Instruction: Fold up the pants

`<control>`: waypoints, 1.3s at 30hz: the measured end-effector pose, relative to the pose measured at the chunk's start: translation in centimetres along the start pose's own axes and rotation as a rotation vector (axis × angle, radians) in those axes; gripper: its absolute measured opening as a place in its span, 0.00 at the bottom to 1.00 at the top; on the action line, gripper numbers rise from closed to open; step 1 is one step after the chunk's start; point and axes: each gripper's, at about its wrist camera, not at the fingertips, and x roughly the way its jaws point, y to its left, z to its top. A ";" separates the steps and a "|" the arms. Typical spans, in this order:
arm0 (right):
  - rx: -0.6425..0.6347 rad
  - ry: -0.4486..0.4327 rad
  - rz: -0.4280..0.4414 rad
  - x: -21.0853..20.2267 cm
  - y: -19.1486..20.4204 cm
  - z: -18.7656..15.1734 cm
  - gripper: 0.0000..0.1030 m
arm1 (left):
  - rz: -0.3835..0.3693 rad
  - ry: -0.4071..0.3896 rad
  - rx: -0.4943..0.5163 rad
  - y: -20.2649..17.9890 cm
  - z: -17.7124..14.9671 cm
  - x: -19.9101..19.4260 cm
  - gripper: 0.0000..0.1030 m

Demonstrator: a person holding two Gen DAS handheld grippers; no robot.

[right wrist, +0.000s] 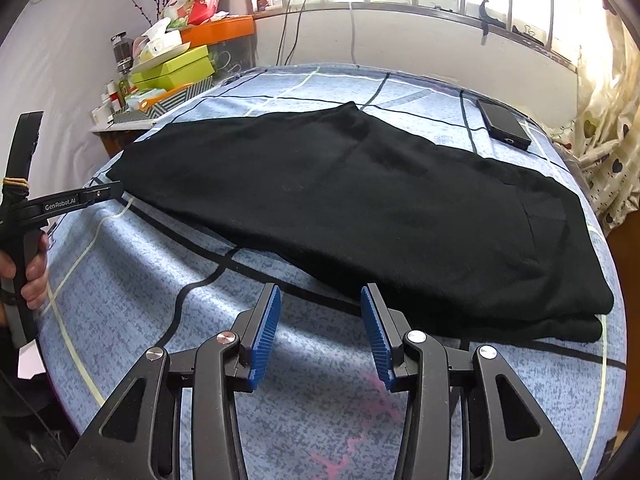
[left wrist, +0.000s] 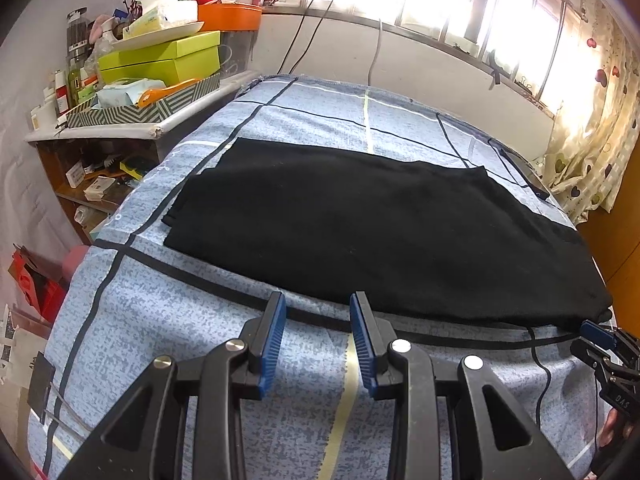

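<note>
1. The left gripper (left wrist: 318, 300) stands with its jaws apart and nothing between the blue ribbed pads (left wrist: 272, 336); only the bedsheet (left wrist: 168, 320) shows through the gap.
2. The right gripper (right wrist: 320, 292) is likewise parted and empty, its pads (right wrist: 264, 332) hanging over bare sheet.
3. The black pants (left wrist: 360, 232) lie flat on the bed just ahead of both grippers, folded lengthwise with one leg stacked on the other; their near edge runs just beyond the left gripper's fingertips.
4. From the right gripper, the pants (right wrist: 360, 200) stretch from far left to near right, where the doubled layers show as two stacked edges.
5. In the right wrist view the left gripper's body, with a hand (right wrist: 34, 272) around its handle, sits at the left, its tip at the pants' left end; whether it touches the cloth I cannot tell.
6. In the left wrist view the right gripper's blue tip (left wrist: 596, 330) appears at the far right, close to the pants' corner.
7. Beyond the pants to the right gripper's right lies a dark flat device (right wrist: 504, 124) with a cable.
8. Ahead and to the left of both grippers stands a cluttered shelf (left wrist: 120, 128) with green boxes (left wrist: 160, 60).
</note>
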 end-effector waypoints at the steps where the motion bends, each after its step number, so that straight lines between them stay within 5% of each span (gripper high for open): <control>1: -0.001 -0.001 0.002 0.0 0.0 0.1 0.42 | 0.002 -0.001 0.002 0.0 0.0 0.0 0.35; 8: -0.011 -0.007 0.005 0.0 0.2 0.7 0.42 | 0.016 -0.029 -0.027 2.0 1.0 0.0 0.36; 21: -0.019 -0.029 0.011 0.4 0.3 1.9 0.42 | 0.038 -0.062 -0.048 8.0 5.2 2.7 0.54; 36: -0.012 -0.029 0.015 1.0 -0.1 2.4 0.42 | -0.073 0.035 0.041 7.4 6.9 5.7 0.53; 39: -0.012 -0.030 0.017 1.1 0.0 2.5 0.42 | -0.036 0.031 0.049 7.3 6.7 5.8 0.38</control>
